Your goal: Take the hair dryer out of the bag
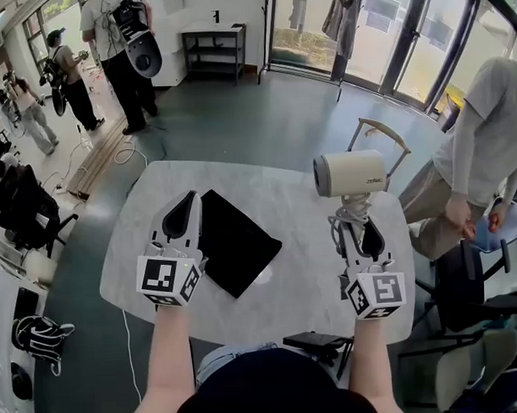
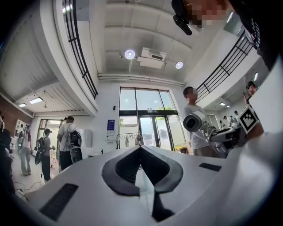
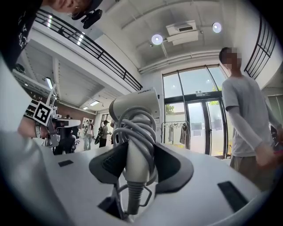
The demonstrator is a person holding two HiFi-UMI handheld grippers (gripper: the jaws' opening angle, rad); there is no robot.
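A flat black bag (image 1: 234, 240) lies on the round grey table (image 1: 303, 276), just right of my left gripper (image 1: 189, 202). That gripper is shut with nothing in it, raised above the table; in the left gripper view its jaws (image 2: 140, 149) meet tip to tip. My right gripper (image 1: 357, 230) is shut on the handle of a beige hair dryer (image 1: 350, 173), held upright in the air over the table's right side. The grey cord is wound round the handle (image 3: 135, 145), between the jaws of the right gripper (image 3: 138, 152). The hair dryer (image 2: 194, 121) also shows in the left gripper view at right.
A person in a grey shirt (image 1: 485, 134) stands close to the table's right edge, beside chairs (image 1: 464, 287). A small black device (image 1: 314, 342) lies at the table's near edge. A wooden handle frame (image 1: 383, 133) stands behind the table. More people (image 1: 122, 45) stand at the back left.
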